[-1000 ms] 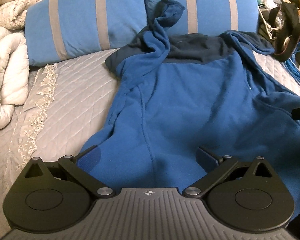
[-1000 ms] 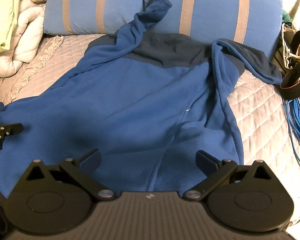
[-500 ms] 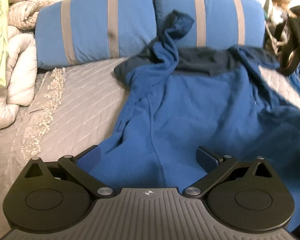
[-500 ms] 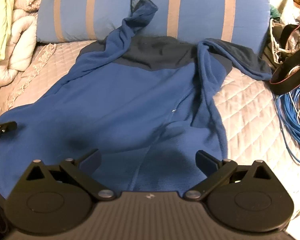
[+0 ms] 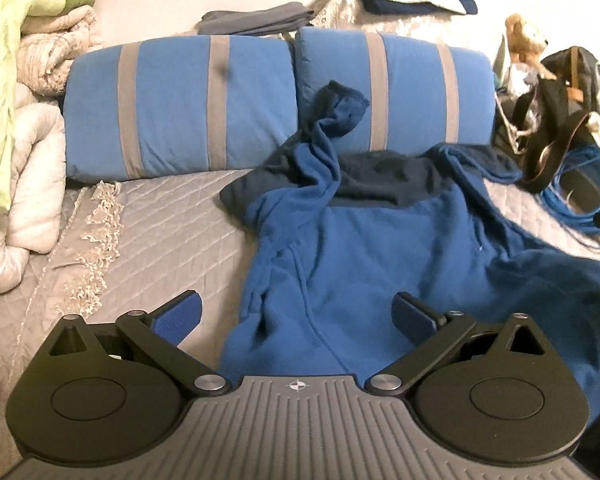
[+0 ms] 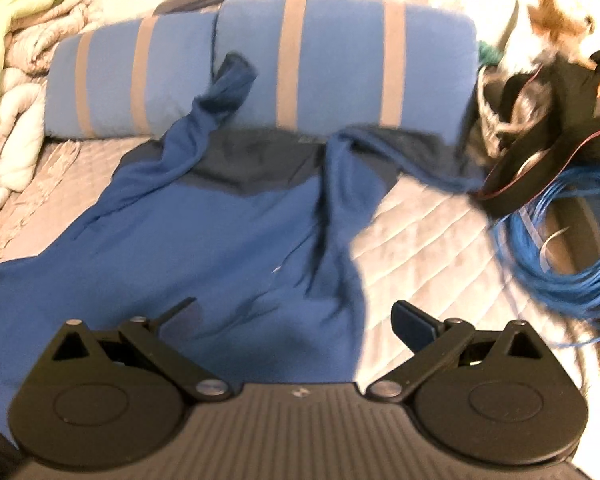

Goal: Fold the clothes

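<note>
Fleece pullover (image 5: pixel 380 264), bright blue with a navy yoke, lies spread on the grey quilted bedspread (image 5: pixel 160 232), its collar end toward the two blue pillows with tan stripes (image 5: pixel 204 104). One sleeve (image 5: pixel 332 128) is twisted and climbs up against the pillows, its cuff resting on the right-hand pillow. The other sleeve (image 6: pixel 404 156) trails away from the pillows' right end toward the black bag (image 6: pixel 556 120), and a fold of the body lies doubled over along that side.

Left gripper (image 5: pixel 296 316) hovers over the hem end farthest from the pillows, fingers spread wide with nothing between them; its left finger is above bare bedspread, its right above fleece. Right gripper (image 6: pixel 296 320) is likewise spread wide and holding nothing, its left finger over the fleece, its right over bedspread; that view is blurred.

Beyond the pillows' left end sits a heap of pale comforters (image 5: pixel 24 152) with a light green cloth draped on top. Beside the black bag lies a coil of blue cable (image 6: pixel 560 248), and a tan plush toy (image 5: pixel 526 40) sits beyond the bag.
</note>
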Available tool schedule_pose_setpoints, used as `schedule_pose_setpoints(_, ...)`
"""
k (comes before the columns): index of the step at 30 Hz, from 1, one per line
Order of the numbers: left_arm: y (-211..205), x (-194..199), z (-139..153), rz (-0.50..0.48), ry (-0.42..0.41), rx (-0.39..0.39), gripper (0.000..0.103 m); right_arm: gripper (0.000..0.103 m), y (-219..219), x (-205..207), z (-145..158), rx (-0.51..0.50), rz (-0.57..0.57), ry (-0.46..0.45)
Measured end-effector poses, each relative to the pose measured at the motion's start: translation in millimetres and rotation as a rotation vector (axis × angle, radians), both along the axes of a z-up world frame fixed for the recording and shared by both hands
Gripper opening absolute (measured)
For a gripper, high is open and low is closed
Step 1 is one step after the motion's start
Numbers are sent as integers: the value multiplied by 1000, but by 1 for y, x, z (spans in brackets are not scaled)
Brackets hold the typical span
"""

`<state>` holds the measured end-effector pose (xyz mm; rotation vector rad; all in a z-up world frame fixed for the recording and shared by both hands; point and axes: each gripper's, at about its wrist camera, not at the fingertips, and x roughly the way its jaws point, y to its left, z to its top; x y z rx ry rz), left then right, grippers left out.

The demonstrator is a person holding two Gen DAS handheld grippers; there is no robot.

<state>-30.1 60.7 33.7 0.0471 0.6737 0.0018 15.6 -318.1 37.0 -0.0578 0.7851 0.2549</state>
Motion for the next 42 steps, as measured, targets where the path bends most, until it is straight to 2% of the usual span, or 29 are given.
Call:
schedule_pose_setpoints(6,24,-12,33,29,-39,-1,103,103,-26,-10,38,11,43,-85)
schedule_pose_setpoints(12,34,-28,75,-12,-106,-11,103,103,-52,-20,76,22,87,-169)
schedule_pose_setpoints(14,36,-31,88,-37,-111,-27,103,103,-64,-19,88,62,84,-157)
schedule_pose_setpoints(18,44,-32,105,-135,-62,-93,103,103,-90,-14,111,96,53,-133)
schedule_pose_setpoints(22,55,-42,116,-163,-43,-154,103,103,-118,-14,128,93,12,-149)
schedule_pose_setpoints(28,93,-69,127,-70,-97,-177,103,103,-176,-25,144,135,-51,-188)
schedule_pose_setpoints(34,148,-92,122,116,-98,-228,103,103,-242,-42,138,116,-117,-254)
schedule_pose_setpoints(42,208,-107,132,168,-123,-327,103,103,-315,-54,127,63,-193,-347)
